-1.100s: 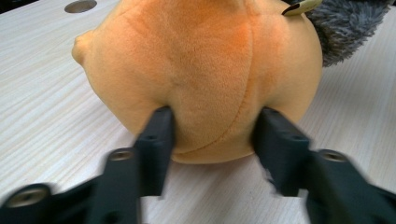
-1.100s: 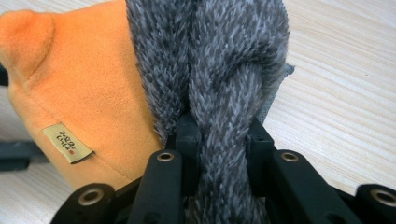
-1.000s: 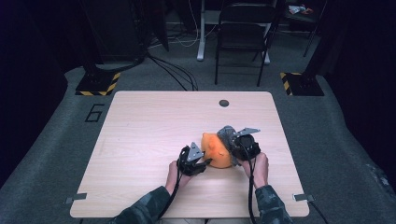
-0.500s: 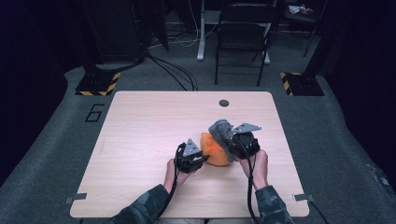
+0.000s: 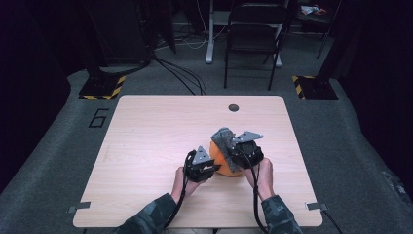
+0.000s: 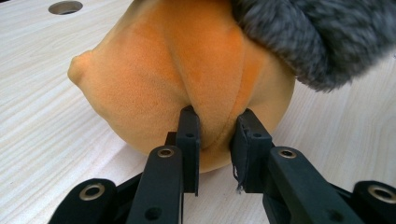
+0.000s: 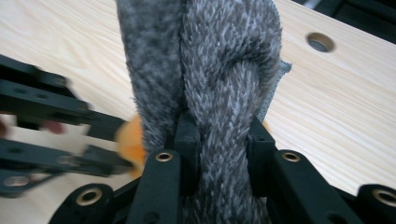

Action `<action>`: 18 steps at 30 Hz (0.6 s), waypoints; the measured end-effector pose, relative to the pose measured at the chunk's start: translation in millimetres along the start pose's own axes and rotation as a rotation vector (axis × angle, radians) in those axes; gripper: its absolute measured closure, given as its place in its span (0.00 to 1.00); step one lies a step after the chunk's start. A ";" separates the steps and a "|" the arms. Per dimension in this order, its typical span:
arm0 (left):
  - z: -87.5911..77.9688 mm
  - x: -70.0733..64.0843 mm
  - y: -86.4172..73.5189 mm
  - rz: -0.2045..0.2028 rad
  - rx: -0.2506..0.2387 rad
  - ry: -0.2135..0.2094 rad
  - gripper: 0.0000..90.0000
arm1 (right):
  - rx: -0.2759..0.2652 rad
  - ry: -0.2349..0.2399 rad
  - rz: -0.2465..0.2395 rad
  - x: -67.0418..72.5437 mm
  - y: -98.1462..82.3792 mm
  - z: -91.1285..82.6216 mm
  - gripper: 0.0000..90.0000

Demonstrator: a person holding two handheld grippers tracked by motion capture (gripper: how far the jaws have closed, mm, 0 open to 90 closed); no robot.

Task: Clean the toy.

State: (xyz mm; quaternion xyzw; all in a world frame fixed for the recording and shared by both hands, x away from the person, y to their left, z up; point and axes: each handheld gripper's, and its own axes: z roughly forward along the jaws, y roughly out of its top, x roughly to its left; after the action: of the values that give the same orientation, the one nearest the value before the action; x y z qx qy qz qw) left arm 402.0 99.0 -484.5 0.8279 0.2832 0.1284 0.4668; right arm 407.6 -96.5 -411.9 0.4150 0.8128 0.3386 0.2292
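You see the table [image 5: 146, 146] from high above, and both gripper views look very close at the same orange toy [image 6: 187, 70].

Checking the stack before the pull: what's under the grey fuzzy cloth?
The orange plush sits beneath the grey fuzzy cloth, resting on the table. The right tool pinches the cloth; the left tool pinches the plush. The plush's covered top is hidden.

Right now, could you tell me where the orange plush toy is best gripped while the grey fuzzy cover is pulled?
Probably at the raised fold low on the orange plush toy, from the person's side: the body is round, but that ridge fits between the pads. The left gripper already pinches it there. The right gripper is shut on the grey fuzzy cover above, over the table.
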 end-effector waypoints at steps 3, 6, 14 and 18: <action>0.3 1.1 -1.5 0.003 0.009 -0.004 0.82 | 0.019 0.005 0.043 -7.9 -5.4 6.0 0.80; 0.5 1.3 -0.8 0.010 0.007 -0.003 0.81 | 0.026 0.002 0.044 -12.3 -8.1 7.4 0.80; 0.5 1.8 -1.1 0.005 0.002 -0.004 0.81 | 0.064 -0.010 0.106 -29.7 -18.4 13.9 0.80; 0.6 1.7 -0.4 0.011 0.002 -0.005 0.81 | 0.064 -0.008 0.121 -37.0 -23.1 15.8 0.80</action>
State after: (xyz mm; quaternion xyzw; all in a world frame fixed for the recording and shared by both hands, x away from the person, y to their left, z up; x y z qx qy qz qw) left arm 403.6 99.7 -485.2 0.8302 0.2779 0.1286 0.4658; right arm 426.3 -131.4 -436.1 0.4720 0.7955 0.3242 0.1981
